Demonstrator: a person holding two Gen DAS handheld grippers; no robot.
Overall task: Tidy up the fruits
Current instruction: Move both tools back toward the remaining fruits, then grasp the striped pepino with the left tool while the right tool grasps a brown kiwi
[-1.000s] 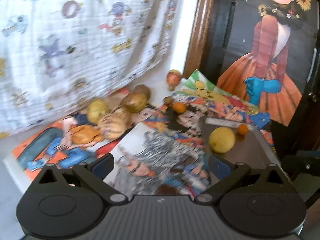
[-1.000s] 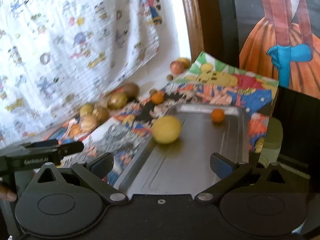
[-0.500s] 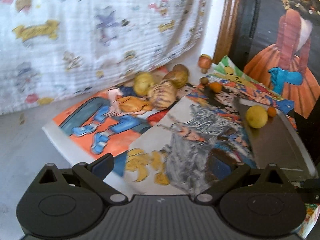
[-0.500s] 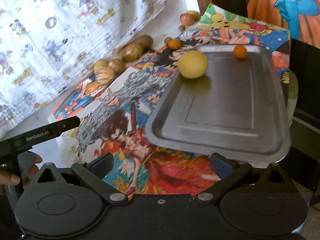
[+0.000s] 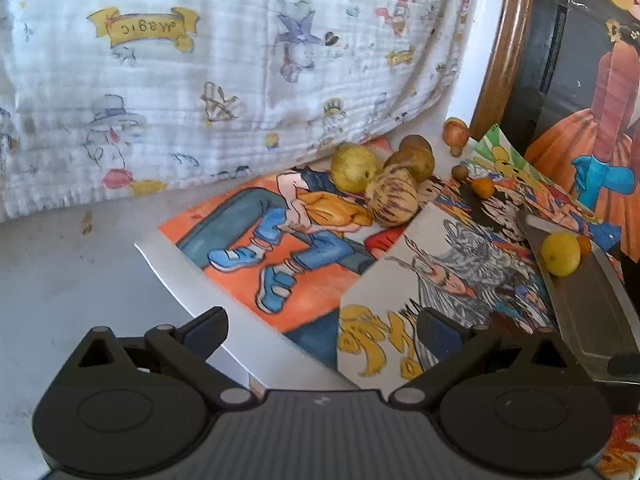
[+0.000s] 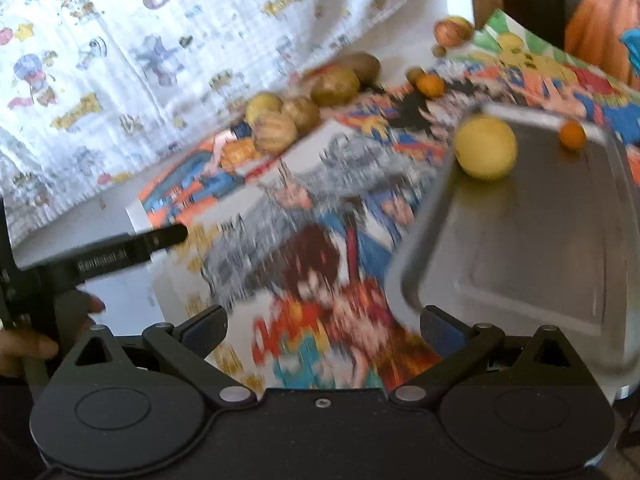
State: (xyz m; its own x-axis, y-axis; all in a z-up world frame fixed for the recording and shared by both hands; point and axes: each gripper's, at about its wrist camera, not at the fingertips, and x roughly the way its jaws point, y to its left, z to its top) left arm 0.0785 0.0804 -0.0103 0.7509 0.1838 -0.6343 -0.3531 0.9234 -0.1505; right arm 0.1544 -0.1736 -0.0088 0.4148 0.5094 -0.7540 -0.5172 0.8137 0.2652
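A grey metal tray (image 6: 540,264) lies at the right on cartoon posters; a yellow lemon (image 6: 486,147) and a small orange fruit (image 6: 572,134) rest at its far end. The left wrist view shows the same tray (image 5: 588,308) and lemon (image 5: 560,254). A cluster of yellow-brown fruits (image 5: 380,176) sits by the hanging cloth, with a small orange fruit (image 5: 482,187) and a brown nut-sized one (image 5: 460,172) nearby. My left gripper (image 5: 322,326) hovers open over the posters, far short of the cluster. My right gripper (image 6: 322,326) is open, empty, near the tray's front corner.
A white printed cloth (image 5: 240,64) hangs behind the fruits. A wooden frame (image 5: 500,48) and a painted picture (image 5: 600,120) stand at the back right. Another orange-brown fruit (image 5: 456,132) lies near the frame. A hand (image 6: 24,344) holds the left gripper tool (image 6: 120,256).
Both grippers have pulled back and swung left. The fruit cluster now sits more central in the left view, and the tray has shifted to the right edge. Right view is motion-blurred.
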